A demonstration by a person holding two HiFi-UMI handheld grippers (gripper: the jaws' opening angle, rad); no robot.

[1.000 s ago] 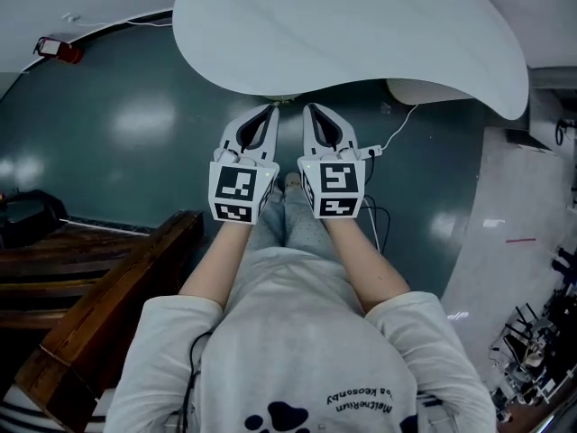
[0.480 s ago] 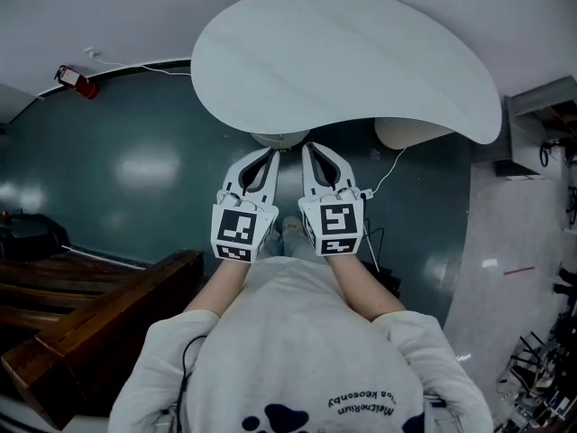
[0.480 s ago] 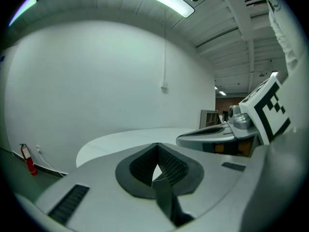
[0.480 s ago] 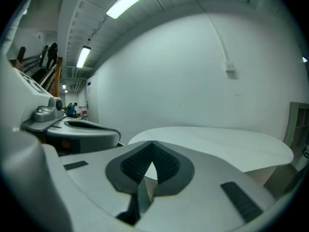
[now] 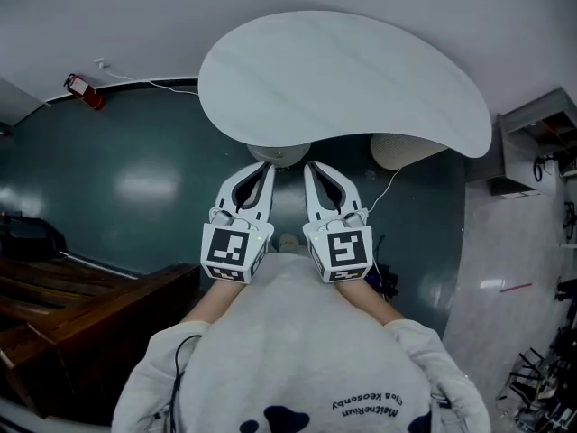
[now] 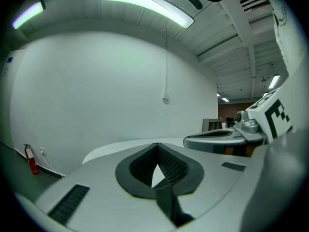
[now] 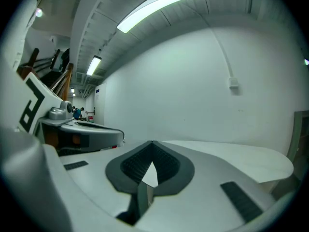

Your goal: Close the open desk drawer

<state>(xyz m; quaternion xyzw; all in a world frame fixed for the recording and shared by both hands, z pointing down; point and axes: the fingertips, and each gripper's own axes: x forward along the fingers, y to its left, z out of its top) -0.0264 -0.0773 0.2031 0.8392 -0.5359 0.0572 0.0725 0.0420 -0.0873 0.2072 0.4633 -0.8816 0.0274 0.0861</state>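
**Both grippers empty, side by side before the white surface; no drawer in sight**

The left gripper (image 5: 268,164) and right gripper (image 5: 309,164) each have their fingers pressed together on nothing, with the tips near the rim of the white surface (image 5: 343,79) at 12 o'clock. No view shows the desk drawer. That fits a drawer still to be found, or one already shut out of sight, and bringing it into view would settle which. Mind the rim ahead, the wooden furniture (image 5: 99,305) at 8 o'clock and the cable (image 5: 389,188) at 2. Open floor (image 5: 135,188) lies at 10.
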